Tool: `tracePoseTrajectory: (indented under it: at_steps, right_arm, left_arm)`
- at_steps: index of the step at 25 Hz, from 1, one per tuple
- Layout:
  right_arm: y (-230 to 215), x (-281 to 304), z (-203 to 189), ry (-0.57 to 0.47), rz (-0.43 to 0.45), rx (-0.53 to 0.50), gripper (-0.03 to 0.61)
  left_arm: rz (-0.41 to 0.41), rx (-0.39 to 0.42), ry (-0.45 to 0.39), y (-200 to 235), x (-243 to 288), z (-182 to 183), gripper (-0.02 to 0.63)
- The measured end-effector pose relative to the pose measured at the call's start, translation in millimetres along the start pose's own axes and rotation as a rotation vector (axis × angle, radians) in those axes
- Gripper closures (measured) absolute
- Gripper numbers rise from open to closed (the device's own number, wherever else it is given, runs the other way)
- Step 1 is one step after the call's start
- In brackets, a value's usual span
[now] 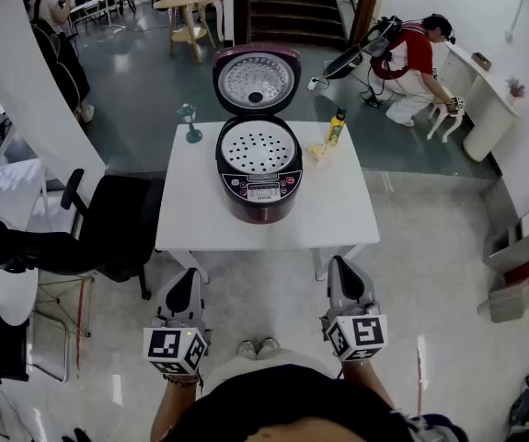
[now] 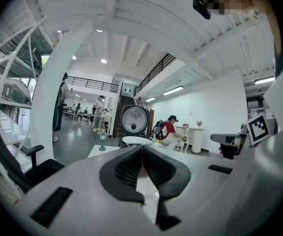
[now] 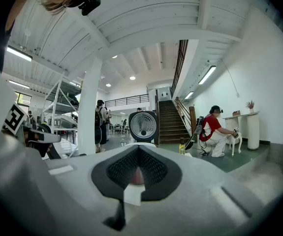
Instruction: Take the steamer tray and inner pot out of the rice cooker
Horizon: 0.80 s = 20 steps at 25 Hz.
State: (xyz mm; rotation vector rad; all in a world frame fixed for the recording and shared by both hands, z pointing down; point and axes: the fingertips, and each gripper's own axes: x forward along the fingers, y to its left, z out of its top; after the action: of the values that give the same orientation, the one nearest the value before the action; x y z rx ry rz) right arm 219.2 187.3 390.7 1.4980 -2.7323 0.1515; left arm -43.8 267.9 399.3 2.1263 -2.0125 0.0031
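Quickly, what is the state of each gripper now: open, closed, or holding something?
left gripper: closed, holding nothing.
right gripper: closed, holding nothing.

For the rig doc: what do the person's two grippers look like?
The left gripper and right gripper match: light grey shells, black ribbed pads, a white cube of black square markers at each rear. No cables show. The person wears a black top.

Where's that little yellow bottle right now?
Head view: the yellow bottle stands on the white table, right of the open rice cooker, near the far edge.
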Motion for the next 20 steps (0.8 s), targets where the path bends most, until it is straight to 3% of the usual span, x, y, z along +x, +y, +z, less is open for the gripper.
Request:
tracePoseTrajectory:
  at_steps: [20]
  right_arm:
    - [-0.5, 2.5, -1.2, -0.013, 0.02, 0.016, 0.574]
  left_arm:
    - [-0.01, 0.0, 0.0, -3.9, 5.2, -0.4, 0.606]
